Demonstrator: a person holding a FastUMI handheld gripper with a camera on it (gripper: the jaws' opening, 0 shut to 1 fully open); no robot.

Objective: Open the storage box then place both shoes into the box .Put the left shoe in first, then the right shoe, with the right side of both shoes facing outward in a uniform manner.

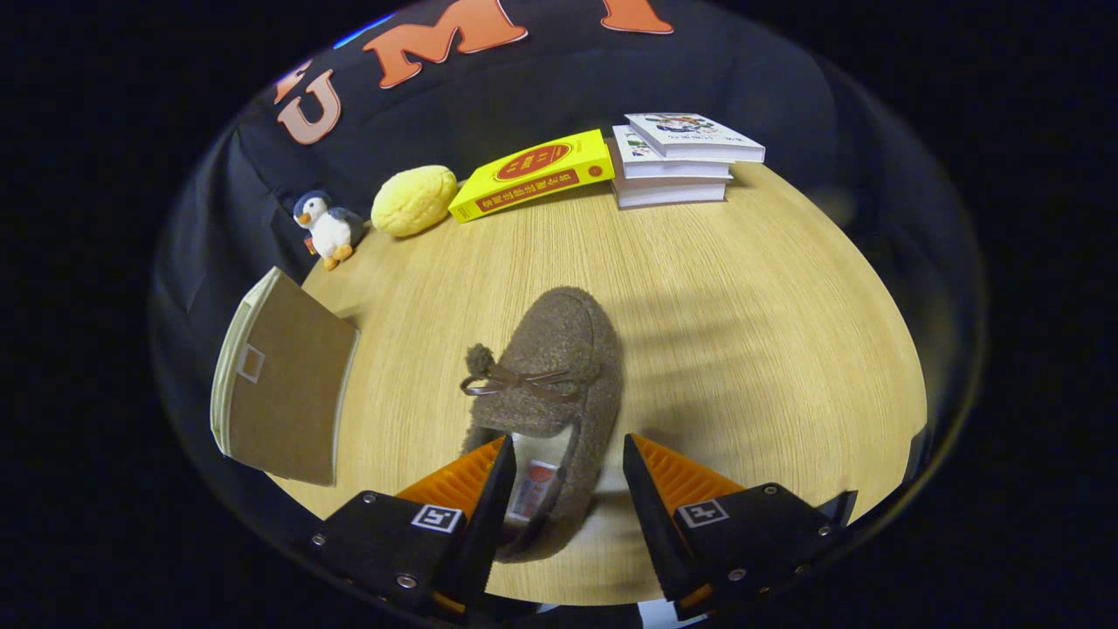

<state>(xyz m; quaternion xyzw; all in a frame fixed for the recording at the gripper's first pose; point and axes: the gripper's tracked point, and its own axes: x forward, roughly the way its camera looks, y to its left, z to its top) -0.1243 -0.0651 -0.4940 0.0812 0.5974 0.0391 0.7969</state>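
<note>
My gripper (566, 489) stands open, its fingers straddling the heel of a brown fuzzy slipper (550, 384) lying on the wooden table (742, 332), toe pointing away toward the yellow book (533, 175).

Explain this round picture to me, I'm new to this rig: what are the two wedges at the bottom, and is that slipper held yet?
The camera rides on a hand-held gripper and looks forward along its two fingers; those wedges are the fingers. They stand open around the heel of a brown fuzzy slipper, whose toe points away. One finger looks close against the heel's side, the other stands apart, so nothing is clamped yet. The slipper lies on a round wooden table. Off to one side stands the brown storage box. Along the far edge sit a toy penguin, a yellow plush, a yellow book and a stack of books.
</note>
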